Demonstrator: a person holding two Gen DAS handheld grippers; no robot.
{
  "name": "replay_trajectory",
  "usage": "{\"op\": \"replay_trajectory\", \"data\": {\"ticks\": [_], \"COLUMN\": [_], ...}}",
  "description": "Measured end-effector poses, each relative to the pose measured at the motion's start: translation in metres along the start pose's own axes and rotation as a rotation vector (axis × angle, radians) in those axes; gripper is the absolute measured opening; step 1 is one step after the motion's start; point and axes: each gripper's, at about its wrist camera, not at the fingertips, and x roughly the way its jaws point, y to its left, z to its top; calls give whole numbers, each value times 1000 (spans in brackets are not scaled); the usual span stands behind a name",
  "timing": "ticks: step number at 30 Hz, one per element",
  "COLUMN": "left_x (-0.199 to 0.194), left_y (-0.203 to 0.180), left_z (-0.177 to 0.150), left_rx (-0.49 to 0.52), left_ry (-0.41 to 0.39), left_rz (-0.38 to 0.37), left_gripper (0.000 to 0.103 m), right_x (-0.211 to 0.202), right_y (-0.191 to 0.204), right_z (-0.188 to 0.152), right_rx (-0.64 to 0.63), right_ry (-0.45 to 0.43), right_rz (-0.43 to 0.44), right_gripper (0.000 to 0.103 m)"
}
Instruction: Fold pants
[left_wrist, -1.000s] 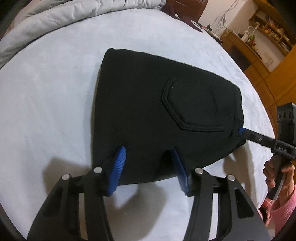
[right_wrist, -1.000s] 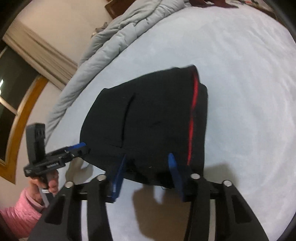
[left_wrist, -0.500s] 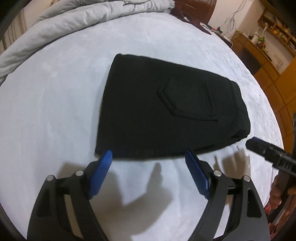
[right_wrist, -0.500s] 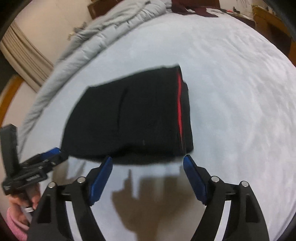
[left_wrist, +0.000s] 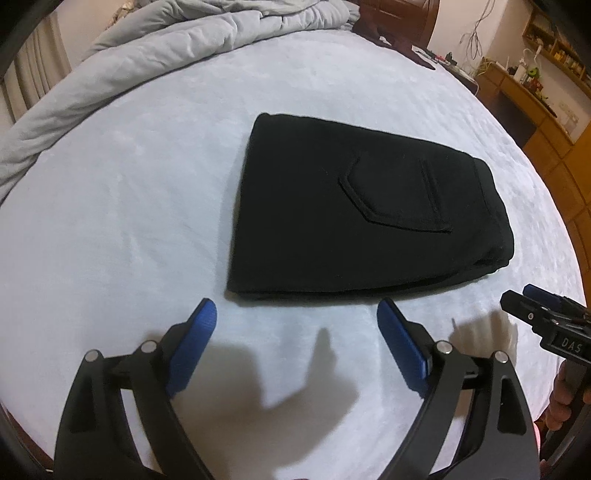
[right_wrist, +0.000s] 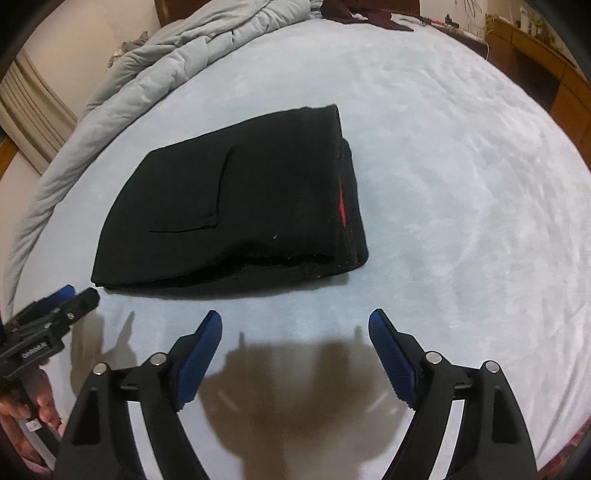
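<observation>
left wrist view, folded black pants (left_wrist: 332, 214), stitched pocket, plush pale bedspread (left_wrist: 129, 221)

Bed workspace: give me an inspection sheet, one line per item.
Surface: pale blue bedsheet, smooth.
Job's things: black pants folded into a compact stack, back pocket up, a red strip at one edge; nothing touches them.
Clutter: grey duvet bunched along the far side; dark garment at the far edge.
Grippers: left gripper and right gripper have just been opening; both open, empty, short of the pants.
Cables: wires on the far wall.
Surroundings: wooden shelves, curtain.
</observation>
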Motion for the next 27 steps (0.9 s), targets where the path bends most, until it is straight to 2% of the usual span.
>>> {"op": "replay_trajectory", "data": {"ticks": [7,27], "left_x": [-19,-46], "left_y": [-5,6], "left_z": [-1,-6], "left_rx": [43,47], "left_ry": [-22,-31], "left_rz": [8,31], "left_gripper": [89,89], "right_x": [-10,-25], "right_y": [3,6], "right_z": [-1,1], "right_rx": [17,14], "right_ry": [-4,-16], "right_rz": [9,4], "right_gripper": [84,85]}}
